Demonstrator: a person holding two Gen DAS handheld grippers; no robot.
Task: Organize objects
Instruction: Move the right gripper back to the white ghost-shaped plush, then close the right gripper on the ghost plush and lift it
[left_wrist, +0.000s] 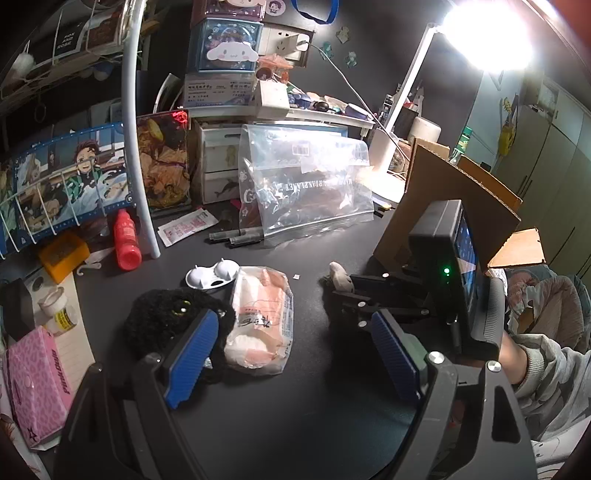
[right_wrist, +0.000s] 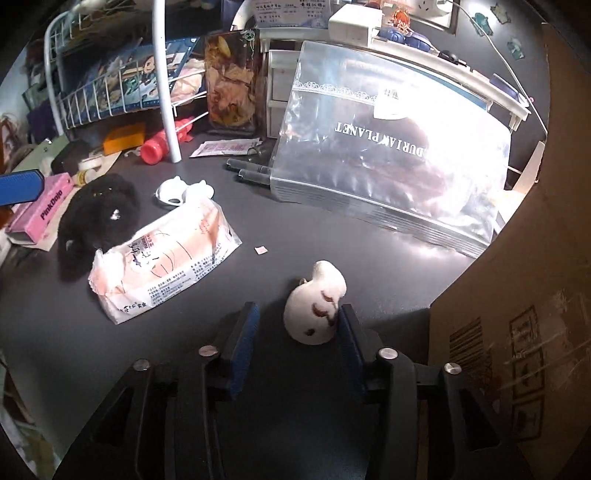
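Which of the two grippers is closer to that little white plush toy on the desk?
The right. The right gripper has the white plush toy between its open fingers, against the right one. The left gripper hovers open farther off, by the black fuzzy toy.

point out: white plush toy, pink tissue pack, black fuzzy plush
white plush toy (right_wrist: 314, 310), right wrist view, middle of its body
pink tissue pack (right_wrist: 162, 258), right wrist view, centre of wrapper
black fuzzy plush (right_wrist: 96, 214), right wrist view, middle of fur

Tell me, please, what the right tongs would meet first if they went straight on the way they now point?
Most likely the small white plush toy, lying just ahead between the open right tongs and close against one finger. Beyond it stands the clear zip bag, though depth is hard to judge.
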